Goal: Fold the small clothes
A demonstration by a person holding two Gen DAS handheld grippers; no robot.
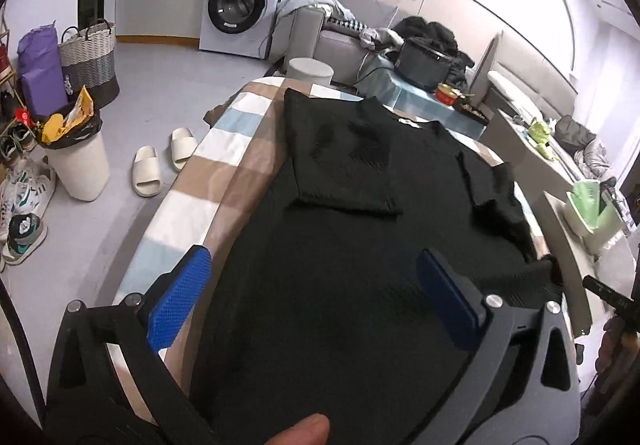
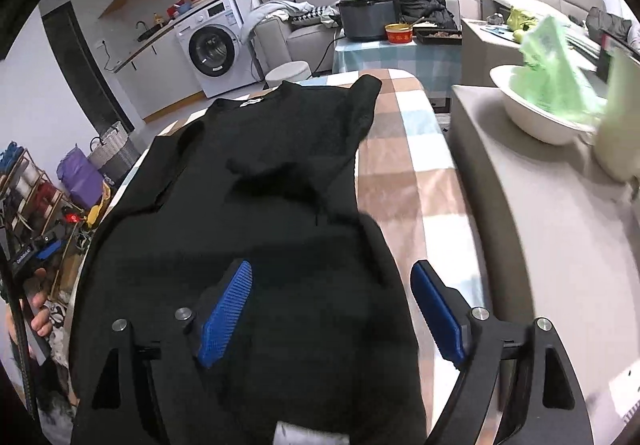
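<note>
Broadly, largest first:

Table: a long table (image 1: 224, 169) under a checked cloth of brown, white and pale blue ran from near to far, with bare cloth showing along its left edge in the left wrist view and along its right edge in the right wrist view.

Shirt: a black shirt (image 1: 360, 237) lay spread flat on the cloth, collar at the far end. One sleeve (image 1: 340, 161) was folded inward over the body on the left; the other sleeve (image 2: 360, 105) lay at the far right, partly off the body onto the cloth.

Washing machine: a white washing machine (image 1: 242, 5) stood against the far wall, left of a grey sofa (image 1: 340, 41).

Bin: a white bin (image 1: 80, 165) with a black liner stood on the floor at the left.

Slippers: a pair of cream slippers (image 1: 160, 161) lay on the floor between the bin and the table.

Left gripper: the left gripper (image 1: 316, 293) hung over the near part of the shirt, blue pads wide apart, nothing between them.

Right gripper: the right gripper (image 2: 336, 309) was spread wide over the shirt's near right edge, holding nothing; one pad sat over black fabric, the other over the cloth.
</note>
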